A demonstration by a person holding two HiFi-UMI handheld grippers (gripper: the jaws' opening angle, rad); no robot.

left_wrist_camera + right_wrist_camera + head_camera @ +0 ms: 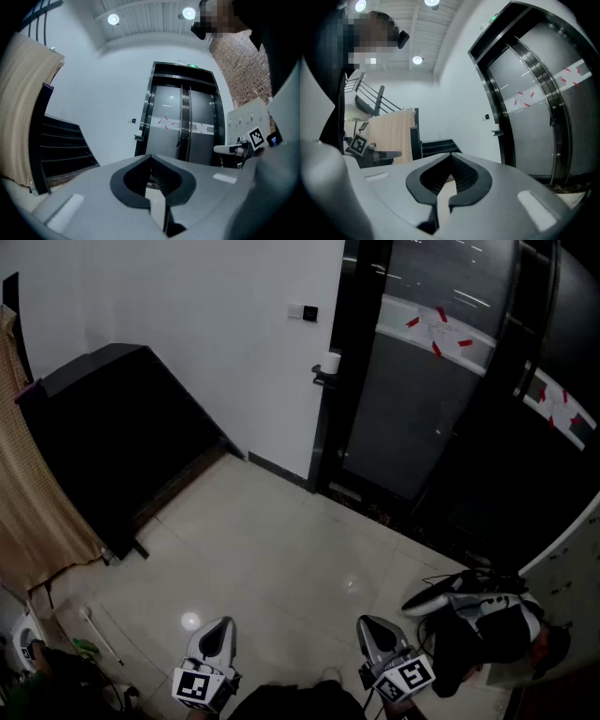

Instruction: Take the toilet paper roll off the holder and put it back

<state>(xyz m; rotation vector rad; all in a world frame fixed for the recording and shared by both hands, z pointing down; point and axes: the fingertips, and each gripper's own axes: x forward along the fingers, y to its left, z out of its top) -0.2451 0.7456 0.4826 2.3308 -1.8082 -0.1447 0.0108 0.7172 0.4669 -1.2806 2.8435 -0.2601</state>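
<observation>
A white toilet paper roll [330,363] sits on a small dark holder [322,379] fixed to the black door frame, far across the tiled floor. Both grippers are low at the near edge of the head view, well away from it. My left gripper [217,634] points level toward the doors, jaws shut with nothing between them [151,155]. My right gripper [375,632] is beside it, also shut and empty [451,154]. The holder [138,137] shows small in the left gripper view, and also in the right gripper view [497,132].
Glass double doors [441,381] with red tape marks stand right of the holder. A black stepped unit [122,427] and a beige curtain [28,521] fill the left. Dark gear and a white device [478,610] lie on the floor at the right. A wall switch [303,311] sits above.
</observation>
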